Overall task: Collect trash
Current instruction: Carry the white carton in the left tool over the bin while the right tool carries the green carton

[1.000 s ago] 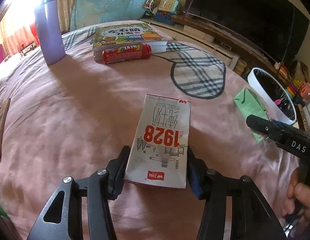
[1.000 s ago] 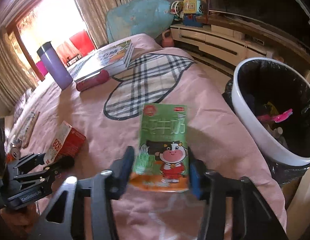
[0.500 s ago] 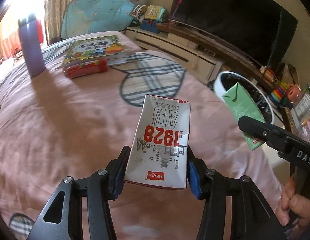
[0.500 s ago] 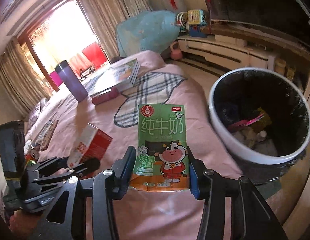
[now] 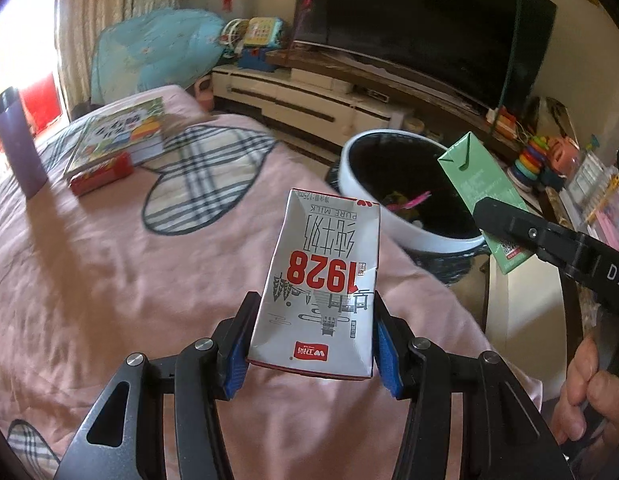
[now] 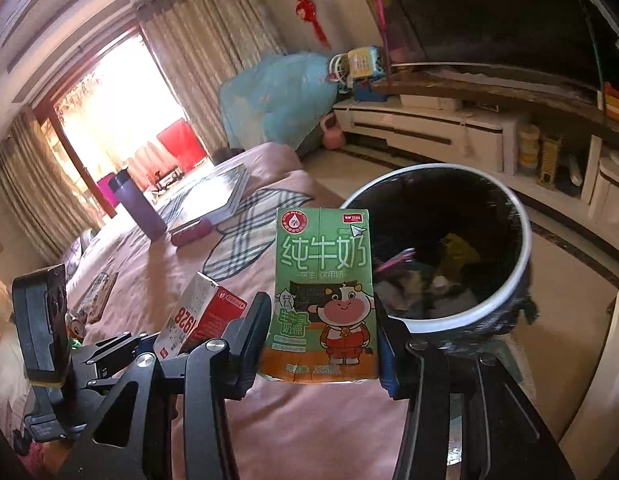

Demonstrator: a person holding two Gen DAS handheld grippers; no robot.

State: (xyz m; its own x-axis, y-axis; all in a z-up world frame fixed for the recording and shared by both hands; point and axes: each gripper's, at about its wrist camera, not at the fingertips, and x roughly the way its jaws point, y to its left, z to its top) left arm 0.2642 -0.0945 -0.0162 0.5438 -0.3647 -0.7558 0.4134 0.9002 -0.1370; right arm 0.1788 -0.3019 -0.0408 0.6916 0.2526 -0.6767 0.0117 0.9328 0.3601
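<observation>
A white and red milk carton is held in the left gripper, its jaws closed on the lower sides of the carton, above the pink bed. A green milk carton is held the same way in the right gripper, with the jaws pressed against its lower sides. The white trash bin, lined with a black bag and already holding some rubbish, stands on the floor just beside the bed's edge, ahead of both cartons.

Several things can go wrong from here. Each carton is gripped only near its bottom, so most of its length stands free beyond the jaws; if a gripper is tilted sharply, the carton may be levered out and dropped short of the bin, onto the bed or the floor. The white carton already looks dented, so it is judged to be soft, and a squeeze may crush it further and force out any milk left inside. If either carton is released before it is over the bin's opening, the rim may be struck and the carton bounced away. The two grippers are near each other, as is seen in the left wrist view, where the right gripper and the hand holding it appear at the right edge; a collision is possible if both are brought over the bin together.
</observation>
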